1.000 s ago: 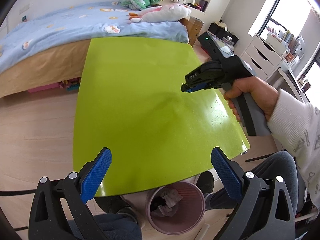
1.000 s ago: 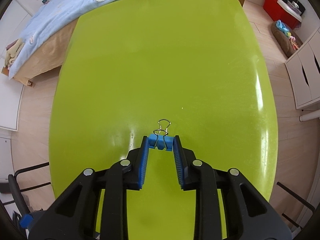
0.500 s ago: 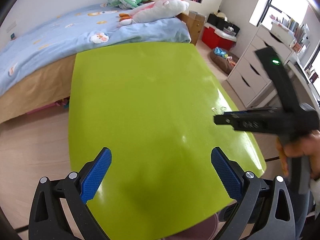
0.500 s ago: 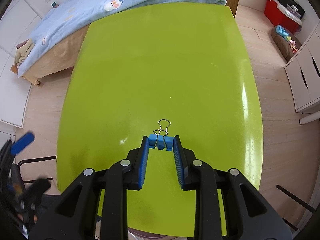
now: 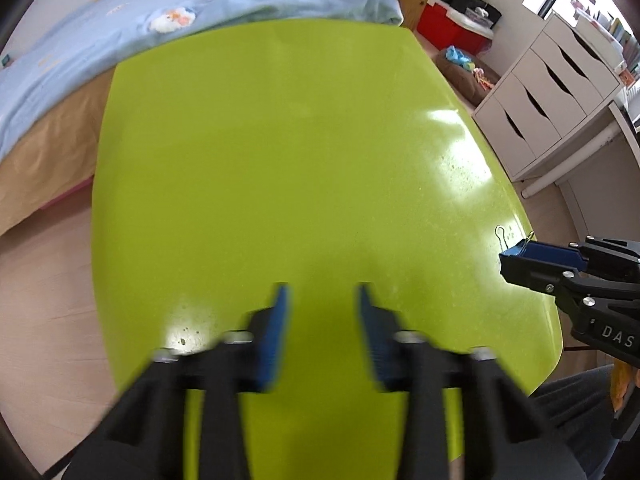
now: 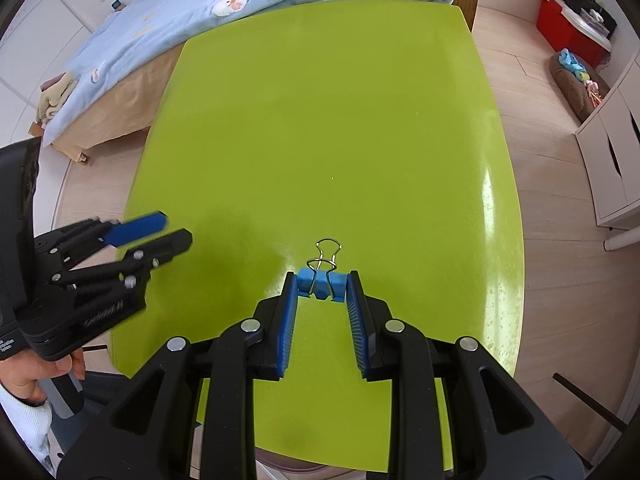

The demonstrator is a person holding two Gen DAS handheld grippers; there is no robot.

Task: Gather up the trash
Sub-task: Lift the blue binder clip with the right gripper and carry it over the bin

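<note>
1. Two grippers hang over the green table (image 6: 360, 100); the right gripper (image 6: 322, 294) pinches a blue binder clip (image 6: 320, 282) between its fingertips, wire handles pointing away from the camera.
2. In the left wrist view the same clip (image 5: 516, 247) shows at the tip of the right gripper (image 5: 520, 258), near the table's right edge and, as far as I can tell, lifted clear of the surface.
3. The left gripper (image 5: 320, 312) has just been closing; its blurred jaws stand at a narrow gap with nothing between them, only bare table beneath.
4. From the right wrist view, the left gripper (image 6: 160, 232) sits off to the side, well apart from the clip, held by a hand (image 6: 36, 376).
5. Step in hand, as I judge it: the clip is picked up and awaits carrying to a bin. A pinkish rim (image 6: 288, 466) peeks out under the table's near edge; whether it is the bin I cannot tell.
6. Next move likely calls for drawing the right gripper back past the near edge, keeping the pinch firm, then spreading the jaws over the container.
</note>
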